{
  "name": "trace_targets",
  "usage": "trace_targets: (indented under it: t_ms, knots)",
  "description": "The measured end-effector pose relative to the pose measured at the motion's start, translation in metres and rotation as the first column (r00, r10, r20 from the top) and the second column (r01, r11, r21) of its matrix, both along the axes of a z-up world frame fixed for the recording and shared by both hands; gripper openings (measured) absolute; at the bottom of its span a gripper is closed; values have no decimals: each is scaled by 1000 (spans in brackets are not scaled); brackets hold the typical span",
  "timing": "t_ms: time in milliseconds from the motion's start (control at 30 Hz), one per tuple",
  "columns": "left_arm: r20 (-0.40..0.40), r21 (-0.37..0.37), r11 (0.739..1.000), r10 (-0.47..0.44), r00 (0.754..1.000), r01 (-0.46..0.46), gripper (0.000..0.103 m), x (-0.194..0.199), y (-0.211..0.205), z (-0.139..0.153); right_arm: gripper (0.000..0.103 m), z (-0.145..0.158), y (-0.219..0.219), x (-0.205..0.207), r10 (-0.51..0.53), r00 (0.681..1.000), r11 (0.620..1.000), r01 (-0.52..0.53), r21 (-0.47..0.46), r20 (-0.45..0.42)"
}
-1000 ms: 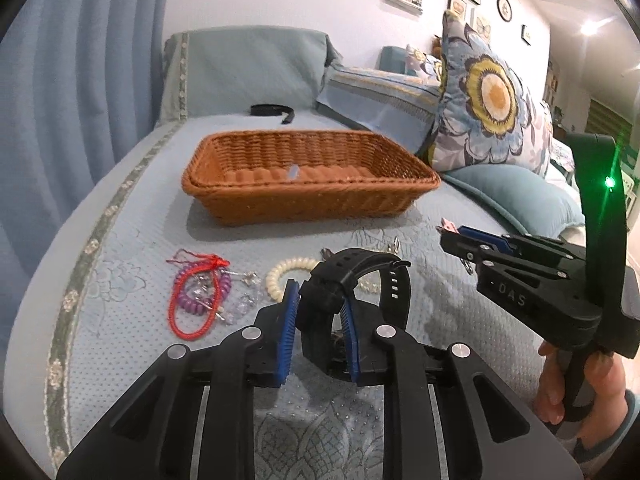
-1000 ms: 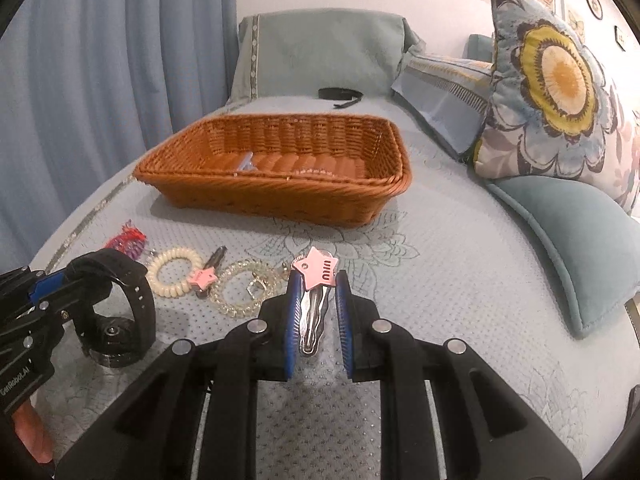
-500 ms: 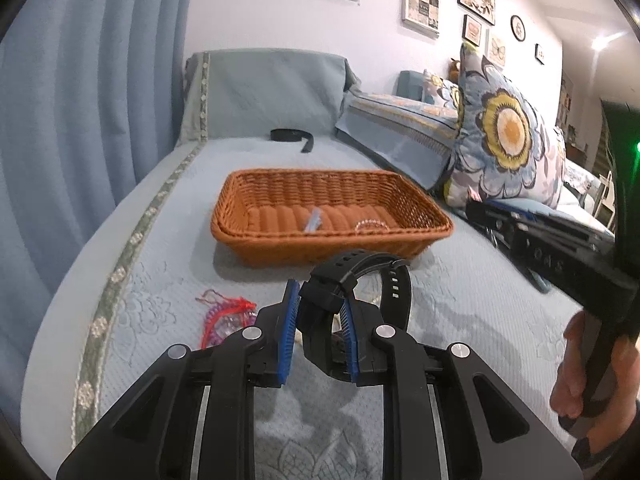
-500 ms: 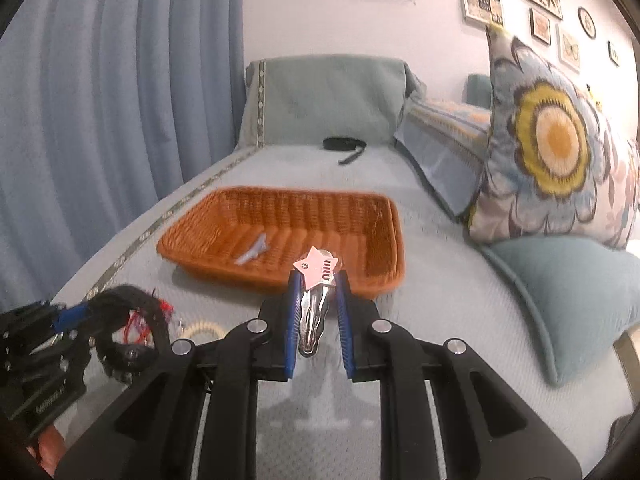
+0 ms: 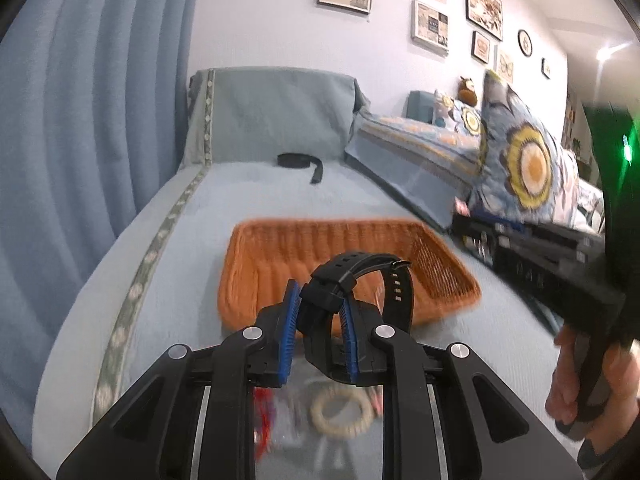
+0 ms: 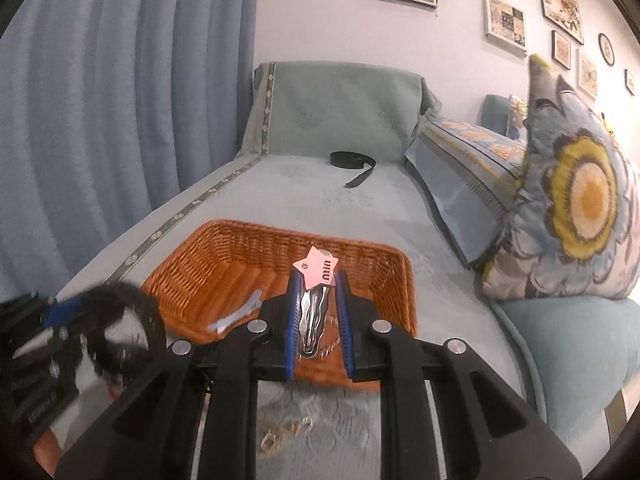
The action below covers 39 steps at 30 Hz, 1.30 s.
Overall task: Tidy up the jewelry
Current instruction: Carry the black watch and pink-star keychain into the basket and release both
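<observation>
Sofa seat (image 5: pixel 248 200), pale blue, carries all items. Wicker basket (image 5: pixel 272 256), orange, sits at twelve o'clock from both grippers; its near rim is cut off by the fingers in both views, and the left wrist view shows it blurred. Left gripper (image 5: pixel 320 322): fingers clenched on a black watch (image 5: pixel 360 268), its strap arching up and toward one o'clock above the blue pads (image 5: pixel 290 328), the body hanging between them. Right gripper (image 6: pixel 318 312): fingers clenched on a silver hair clip (image 6: pixel 314 316) with a pink star (image 6: pixel 318 268) at its twelve o'clock tip, over the basket. Only the right wrist view shows a pale blue clip (image 6: pixel 236 316) lying in the basket at ten o'clock from the fingers, and a clear chain (image 6: pixel 284 432) on the seat below, hard to make out. Only the left wrist view shows a cream bead bracelet (image 5: pixel 340 412) and a red cord (image 5: pixel 262 416) at six o'clock, both blurred and partly hidden by the gripper frame.
</observation>
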<state>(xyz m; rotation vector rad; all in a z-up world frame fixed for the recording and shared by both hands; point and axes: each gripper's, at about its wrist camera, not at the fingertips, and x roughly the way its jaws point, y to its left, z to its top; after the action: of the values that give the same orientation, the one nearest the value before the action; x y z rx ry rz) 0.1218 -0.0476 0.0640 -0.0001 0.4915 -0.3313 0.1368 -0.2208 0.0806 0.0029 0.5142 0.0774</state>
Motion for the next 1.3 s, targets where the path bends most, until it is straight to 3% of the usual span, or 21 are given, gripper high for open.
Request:
trace_targets:
  t_ms: [200,333,467,667,733,800,833,867,1000,1300]
  knots:
    - [-63,-3,999,-33,997,33,18,76,-13,-1,15,-25,-9,70,28,987,998,-19,59,-158]
    - [-150,3,999,-39,988,40,18,108,-24,-26,15,-55,-10,102,56,957,995,-29,99,-285]
    - [-200,31,999,-25,979,32,18,120,-28,-51,15,-72,-10,113,55,939,994,-20,107,-338]
    - [-218,13,1000,-15,976,18,19,125,-19,-59,15,-81,-10,115,50,930,995,-13,102,-364]
    - [-214,6,1000,-25,977,27,25,122,-17,-56,17,-80,-11,112,58,931,993,-17,115,-360]
    - [-207,-1,999,-33,978,34,29,116,-15,-51,27,-75,-13,107,50,937,994,-13,110,-345]
    - [-208,-5,999,-44,977,44,29,112,-13,-49,37,-71,-13,101,49,944,994,-14,108,-326]
    - [-204,-14,999,-51,978,49,30,107,-11,-47,40,-68,-13,97,48,949,994,-16,105,-311]
    - [-142,-57,996,-78,987,70,43,82,3,-28,40,-51,-13,70,69,963,993,-42,109,-260]
    - [-51,-119,992,-54,997,48,44,15,52,11,40,-35,-16,-9,107,978,982,-76,171,-180]
